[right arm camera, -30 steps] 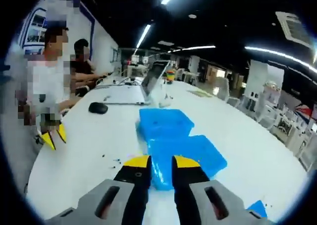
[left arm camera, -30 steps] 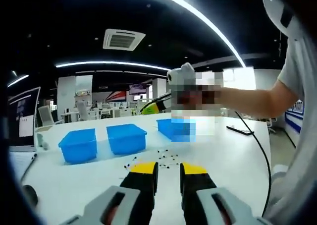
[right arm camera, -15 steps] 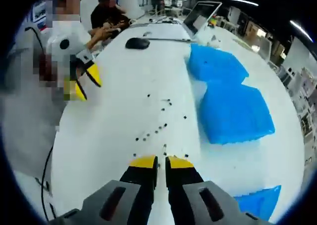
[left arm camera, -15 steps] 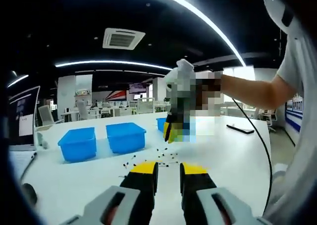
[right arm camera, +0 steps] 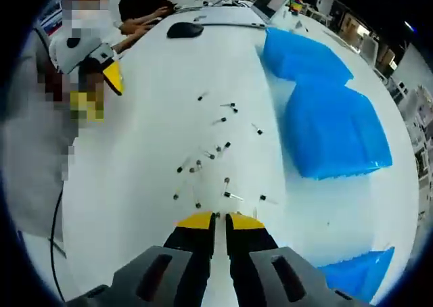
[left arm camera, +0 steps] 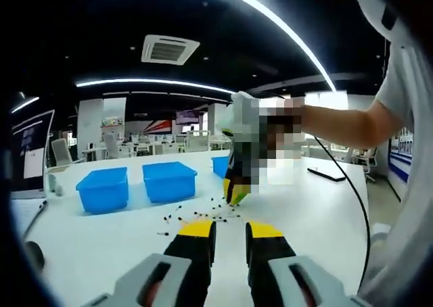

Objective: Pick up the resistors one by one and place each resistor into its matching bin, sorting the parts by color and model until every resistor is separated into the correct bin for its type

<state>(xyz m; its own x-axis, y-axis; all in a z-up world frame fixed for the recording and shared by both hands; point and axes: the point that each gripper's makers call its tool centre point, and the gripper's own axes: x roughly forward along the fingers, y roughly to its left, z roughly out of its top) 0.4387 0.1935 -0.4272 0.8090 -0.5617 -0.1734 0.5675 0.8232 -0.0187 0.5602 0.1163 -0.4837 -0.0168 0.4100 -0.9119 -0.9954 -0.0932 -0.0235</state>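
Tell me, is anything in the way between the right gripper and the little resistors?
Nothing visible is. The right gripper points straight at the resistors scattered on the bare white table. The blue bins sit off to one side.

Over the past second the right gripper (right arm camera: 220,219) swung from pointing level across the blue plastic bins (right arm camera: 335,134) to pointing down at the small scattered resistors (right arm camera: 211,155) on the white desk (right arm camera: 149,138), then came lower, close above them. Its yellow-tipped jaws narrowed from a clear gap to almost touching. In the left gripper view the right gripper (left arm camera: 235,189) dropped from beside the far bin to just over the resistors (left arm camera: 203,214).
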